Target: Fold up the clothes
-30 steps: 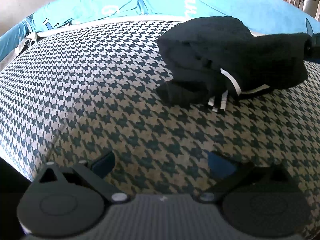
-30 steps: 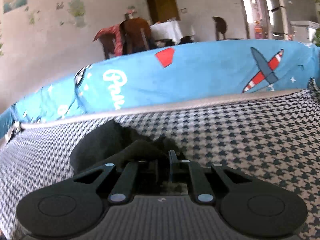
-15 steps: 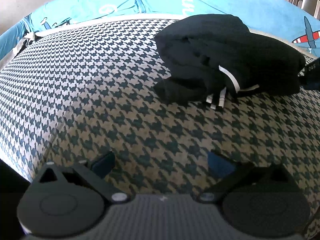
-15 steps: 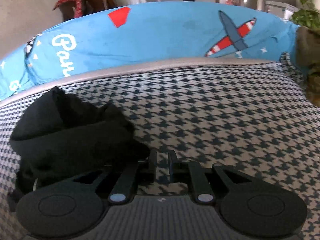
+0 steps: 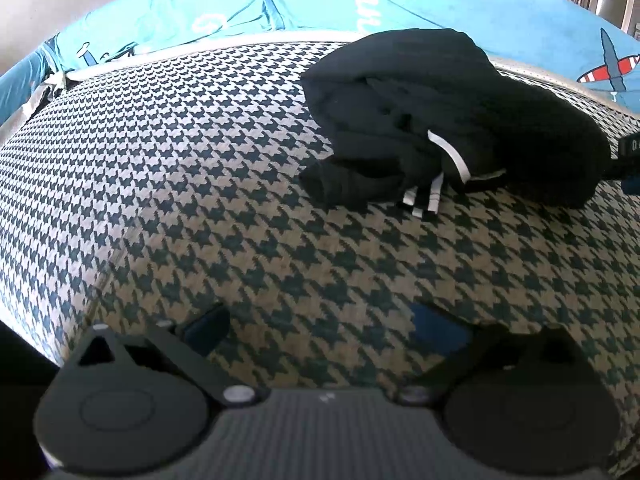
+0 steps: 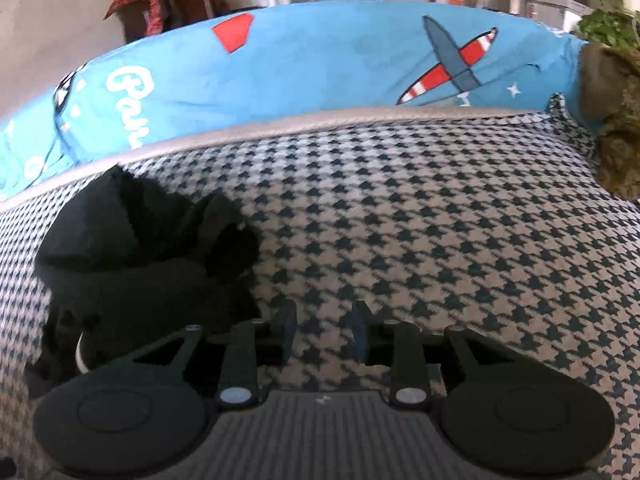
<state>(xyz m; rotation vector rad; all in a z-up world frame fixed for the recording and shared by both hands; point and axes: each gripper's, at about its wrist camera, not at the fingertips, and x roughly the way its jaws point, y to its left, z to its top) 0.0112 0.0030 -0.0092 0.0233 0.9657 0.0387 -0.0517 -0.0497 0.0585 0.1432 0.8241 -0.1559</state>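
1. Nearest in the left wrist view, the left gripper (image 5: 320, 324) hovered low over the houndstooth bed cover (image 5: 180, 184) with its fingers set wide apart and nothing between them, just as it had a second before.
2. Near in the right wrist view, the right gripper (image 6: 325, 328) had changed: a second ago its fingers were pinched together on black cloth; now they stood parted with only the cover showing in the gap.
3. Just left of that gripper, the black garment (image 6: 152, 264) had been let go and lay in a soft heap on the cover, touching the gripper's left finger or very nearly so.
4. Farther off in the left view, the same black garment (image 5: 452, 120) sat bunched at the right, white stripes poking out from its near edge.
5. Beyond it ran the blue aeroplane-print bolster (image 6: 320, 76).
6. My read: the bundle looked lumpy and loosely gathered, so whether it counted as a finished fold I couldn't call.
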